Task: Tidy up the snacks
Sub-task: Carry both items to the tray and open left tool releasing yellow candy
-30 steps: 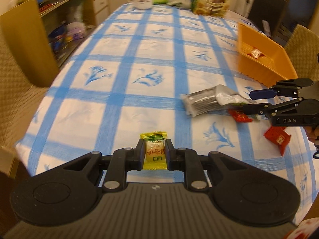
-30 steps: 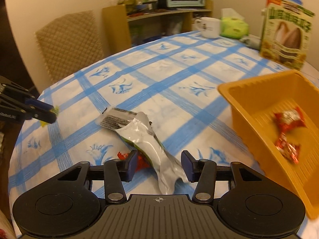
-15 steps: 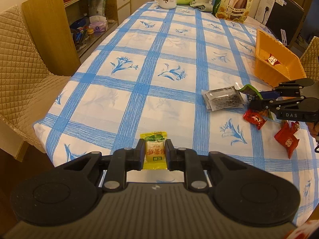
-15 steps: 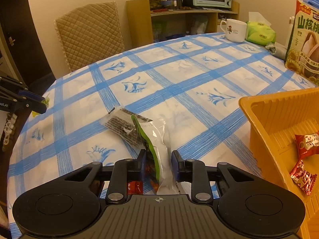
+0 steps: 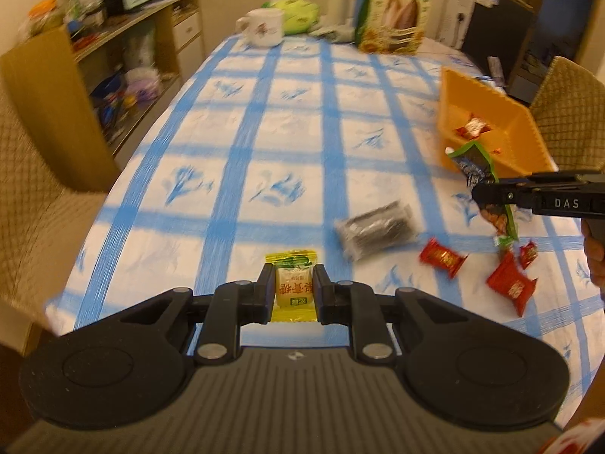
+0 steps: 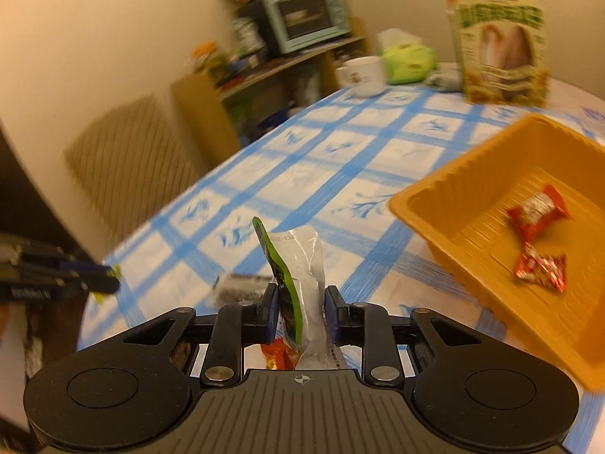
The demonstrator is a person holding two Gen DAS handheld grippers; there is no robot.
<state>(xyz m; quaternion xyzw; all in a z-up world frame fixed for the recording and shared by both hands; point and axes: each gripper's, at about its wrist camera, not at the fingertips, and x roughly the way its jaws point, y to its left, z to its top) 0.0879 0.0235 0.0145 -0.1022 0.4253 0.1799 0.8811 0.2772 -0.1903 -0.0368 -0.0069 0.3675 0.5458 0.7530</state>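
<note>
My left gripper (image 5: 293,287) is shut on a yellow candy packet (image 5: 292,285) and holds it above the near table edge. My right gripper (image 6: 300,299) is shut on a green and silver snack pouch (image 6: 302,272), lifted off the table; the pouch also shows in the left wrist view (image 5: 480,178), hanging from the right gripper (image 5: 487,193). The orange tray (image 6: 446,208) stands to the right with two red candies (image 6: 537,212) in it. A dark snack packet (image 5: 378,234) and several red candies (image 5: 442,257) lie on the blue-checked tablecloth.
A large sunflower-seed bag (image 6: 499,41), a white mug (image 6: 363,75) and a green tissue pack (image 6: 408,58) stand at the table's far end. Quilted chairs (image 5: 34,204) flank the table. A wooden shelf with a toaster oven (image 6: 306,17) is on the left.
My right gripper has lifted the green and silver pouch off the table toward the orange tray. My left gripper still holds the yellow candy and has swung slightly.
</note>
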